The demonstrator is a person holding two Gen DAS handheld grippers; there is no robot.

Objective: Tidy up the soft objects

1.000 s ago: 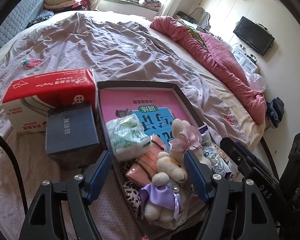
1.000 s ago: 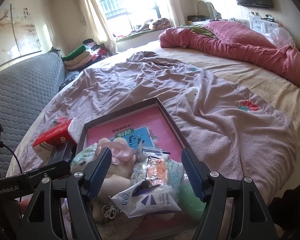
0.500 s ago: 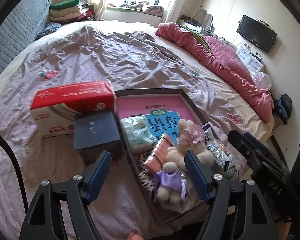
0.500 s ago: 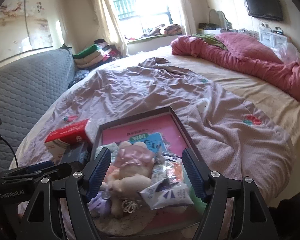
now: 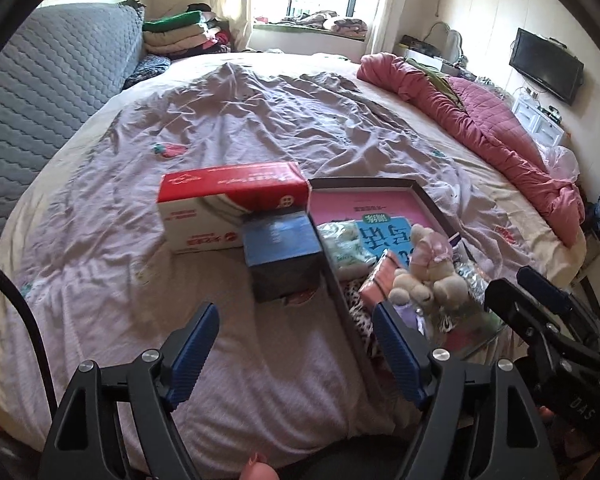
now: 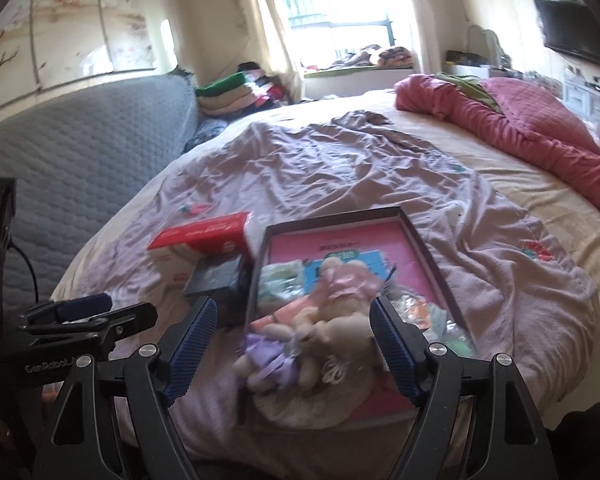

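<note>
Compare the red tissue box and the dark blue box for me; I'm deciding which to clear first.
The red tissue box is long, red on top with white sides; the dark blue box is shorter, squarer and dark all over. The red tissue box lies farther back; the dark blue box sits in front, against it. Both rest on the bedsheet, left of the tray.

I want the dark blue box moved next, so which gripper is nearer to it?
Left. The left gripper hangs open just in front of the dark blue box, while the right gripper is open over the plush bears in the tray beside it.
</note>
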